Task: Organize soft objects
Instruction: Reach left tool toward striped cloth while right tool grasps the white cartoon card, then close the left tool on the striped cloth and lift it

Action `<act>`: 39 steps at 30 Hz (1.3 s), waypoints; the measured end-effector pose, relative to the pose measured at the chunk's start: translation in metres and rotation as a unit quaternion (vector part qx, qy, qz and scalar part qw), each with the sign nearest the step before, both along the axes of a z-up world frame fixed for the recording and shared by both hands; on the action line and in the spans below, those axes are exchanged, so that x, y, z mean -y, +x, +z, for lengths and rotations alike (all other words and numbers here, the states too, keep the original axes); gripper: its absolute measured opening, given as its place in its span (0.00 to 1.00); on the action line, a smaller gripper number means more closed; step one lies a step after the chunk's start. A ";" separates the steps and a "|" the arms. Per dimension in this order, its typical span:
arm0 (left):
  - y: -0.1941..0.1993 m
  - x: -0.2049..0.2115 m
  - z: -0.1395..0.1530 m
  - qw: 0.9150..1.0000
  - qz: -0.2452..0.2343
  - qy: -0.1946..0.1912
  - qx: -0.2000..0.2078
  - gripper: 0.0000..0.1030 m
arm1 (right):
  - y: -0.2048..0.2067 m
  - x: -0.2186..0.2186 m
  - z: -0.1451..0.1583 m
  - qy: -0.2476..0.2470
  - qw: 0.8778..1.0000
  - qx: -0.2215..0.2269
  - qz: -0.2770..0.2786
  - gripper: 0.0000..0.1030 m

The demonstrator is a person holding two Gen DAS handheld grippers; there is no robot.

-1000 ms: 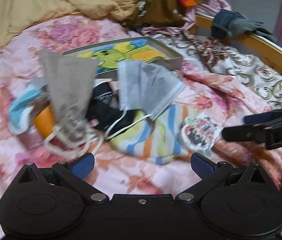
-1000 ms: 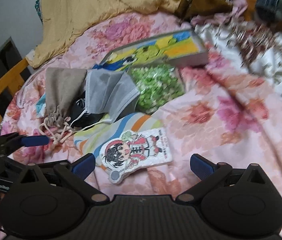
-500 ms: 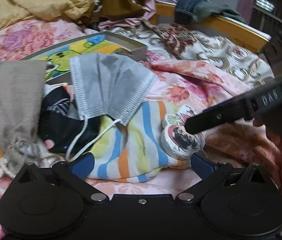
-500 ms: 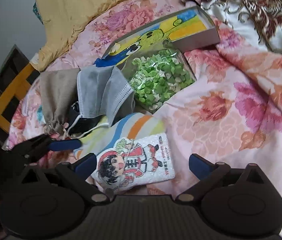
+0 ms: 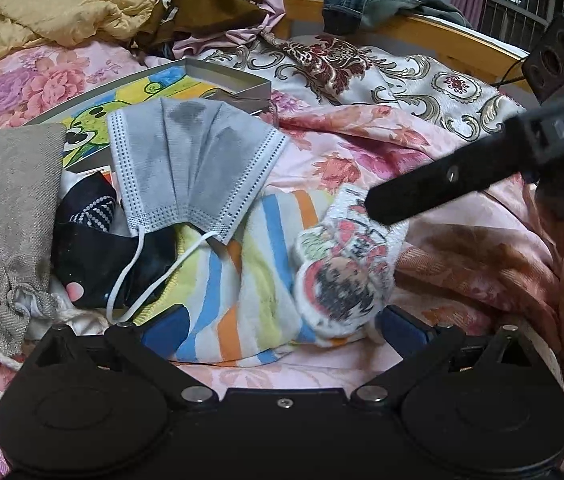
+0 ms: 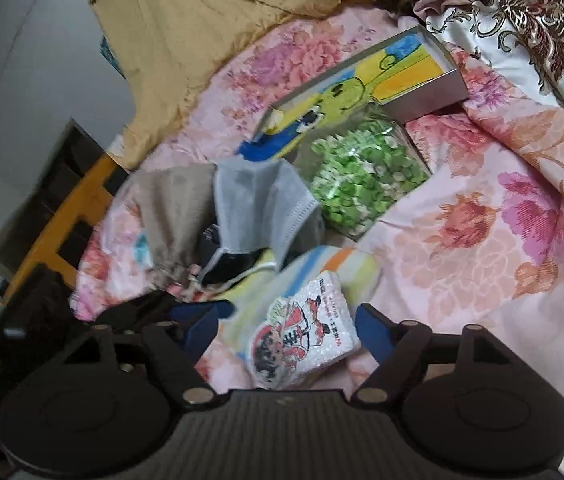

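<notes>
A heap of soft things lies on the floral bed: a grey face mask (image 5: 190,168), a grey drawstring pouch (image 5: 2,216), a dark sock (image 5: 86,248), a striped cloth (image 5: 242,280) and a white cartoon-print pouch (image 5: 341,276). My left gripper (image 5: 282,330) is open, its fingers astride the striped cloth and the cartoon pouch. My right gripper (image 6: 285,326) is open, with the cartoon pouch (image 6: 305,340) between its fingers. One right finger (image 5: 421,196) shows over that pouch in the left wrist view. The mask (image 6: 258,208) lies beyond.
A shallow box with a cartoon picture (image 5: 154,88) lies behind the heap. A clear bag of green pieces (image 6: 361,176) rests beside it. A yellow blanket (image 6: 222,20), piled clothes (image 5: 218,4) and the wooden bed rail (image 5: 441,36) border the bed.
Both grippers have moved closer to the heap. The cartoon pouch now sits between the right gripper's fingers, and the left gripper's fingers reach the striped cloth.
</notes>
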State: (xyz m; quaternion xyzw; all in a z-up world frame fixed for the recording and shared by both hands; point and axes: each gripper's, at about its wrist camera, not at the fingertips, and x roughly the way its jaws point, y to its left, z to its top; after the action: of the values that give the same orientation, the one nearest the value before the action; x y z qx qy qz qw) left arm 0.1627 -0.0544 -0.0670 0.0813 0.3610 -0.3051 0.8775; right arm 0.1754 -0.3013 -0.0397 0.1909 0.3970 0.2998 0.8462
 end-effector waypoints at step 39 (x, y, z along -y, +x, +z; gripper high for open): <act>0.030 0.023 -0.015 0.996 0.073 -0.010 -0.050 0.99 | -0.006 0.021 0.021 -0.052 0.989 0.095 -0.104 0.11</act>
State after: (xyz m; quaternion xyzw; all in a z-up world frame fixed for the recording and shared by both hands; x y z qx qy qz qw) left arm 0.1932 -0.0774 -0.0821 0.0299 0.4065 -0.2473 0.8790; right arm 0.1690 -0.3221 -0.0185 0.1575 0.3079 0.2063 0.9153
